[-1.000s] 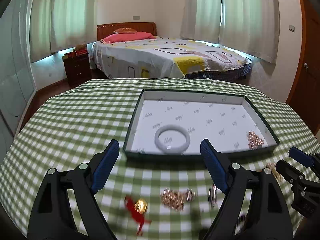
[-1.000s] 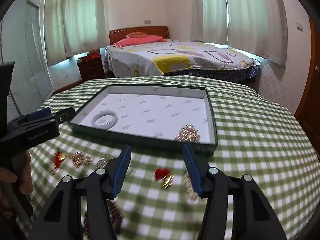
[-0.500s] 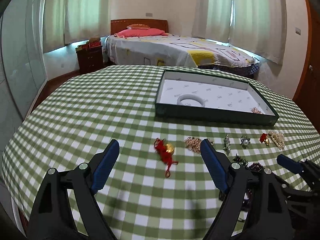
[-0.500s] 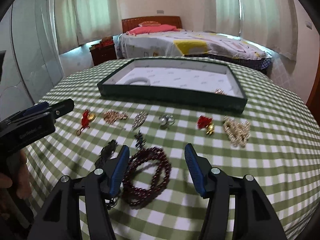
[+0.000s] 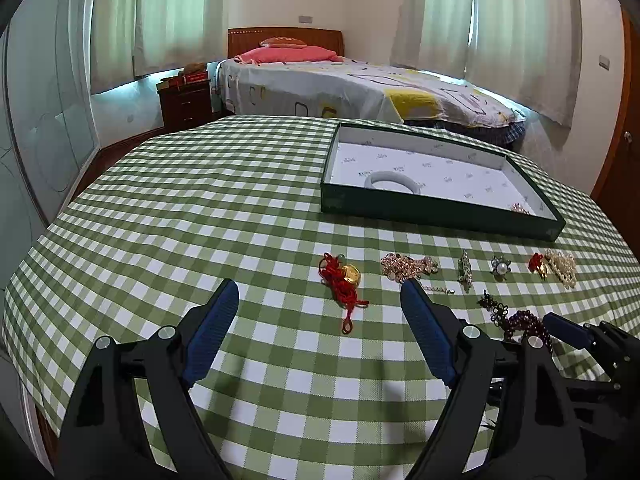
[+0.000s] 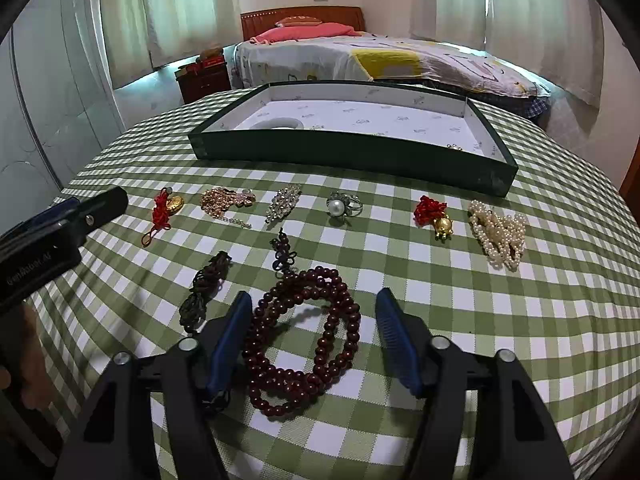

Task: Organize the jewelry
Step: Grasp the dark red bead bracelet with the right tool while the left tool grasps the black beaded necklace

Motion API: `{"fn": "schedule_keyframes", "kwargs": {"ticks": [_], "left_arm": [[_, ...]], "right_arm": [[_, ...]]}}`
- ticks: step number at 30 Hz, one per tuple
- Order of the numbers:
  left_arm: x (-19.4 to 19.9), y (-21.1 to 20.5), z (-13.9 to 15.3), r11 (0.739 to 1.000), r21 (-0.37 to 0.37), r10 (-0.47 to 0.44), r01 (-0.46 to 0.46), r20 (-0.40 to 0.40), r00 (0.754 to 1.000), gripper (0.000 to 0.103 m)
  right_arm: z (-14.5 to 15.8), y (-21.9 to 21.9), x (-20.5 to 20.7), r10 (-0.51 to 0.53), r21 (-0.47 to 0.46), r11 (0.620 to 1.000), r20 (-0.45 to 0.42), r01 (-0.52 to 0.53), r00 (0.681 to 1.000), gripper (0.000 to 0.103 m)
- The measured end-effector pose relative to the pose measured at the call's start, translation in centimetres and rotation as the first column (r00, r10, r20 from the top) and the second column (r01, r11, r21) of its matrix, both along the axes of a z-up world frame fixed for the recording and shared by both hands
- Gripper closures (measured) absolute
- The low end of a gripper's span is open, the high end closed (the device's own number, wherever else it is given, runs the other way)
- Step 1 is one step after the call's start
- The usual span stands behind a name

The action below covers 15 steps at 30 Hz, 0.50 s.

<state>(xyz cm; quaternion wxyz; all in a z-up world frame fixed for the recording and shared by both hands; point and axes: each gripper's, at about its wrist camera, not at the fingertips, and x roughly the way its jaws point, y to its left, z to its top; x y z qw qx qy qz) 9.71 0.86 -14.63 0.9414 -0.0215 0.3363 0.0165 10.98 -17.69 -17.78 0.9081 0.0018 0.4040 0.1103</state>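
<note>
Both grippers have been drawn back from the tray and lowered toward the loose pieces. Between the right gripper [image 6: 314, 334] fingers, which stand apart and are closing slightly, lies the dark red wooden bead necklace [image 6: 302, 340] on the green-checked worktop [image 6: 500, 320], not yet pressed. The left gripper [image 5: 320, 334] fingers are spread wide over bare cloth, short of the red-tasselled gold charm [image 5: 344, 280]. A white bangle [image 5: 394, 182] already sits in the dark green shallow tray [image 5: 440, 216]. Only one loop of the beads may be caught, so the rest could slip or drag the black knotted cord [image 6: 204, 288] along.
</note>
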Motion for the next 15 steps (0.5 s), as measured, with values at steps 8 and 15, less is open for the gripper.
{"fn": "schedule_keyframes", "kwargs": {"ticks": [8, 15], "left_arm": [[-0.3, -1.3, -0.3, 0.999, 0.009, -0.037, 0.037, -0.018, 0.999, 0.022], [-0.7, -2.8, -0.3, 0.997, -0.003, -0.084, 0.083, -0.034, 0.996, 0.022]], "right_arm": [[0.4, -0.1, -0.7, 0.042, 0.031, 0.999, -0.001, -0.042, 0.999, 0.086], [1.3, -2.8, -1.0, -0.028, 0.039, 0.999, 0.028, 0.027, 0.999, 0.086]]}}
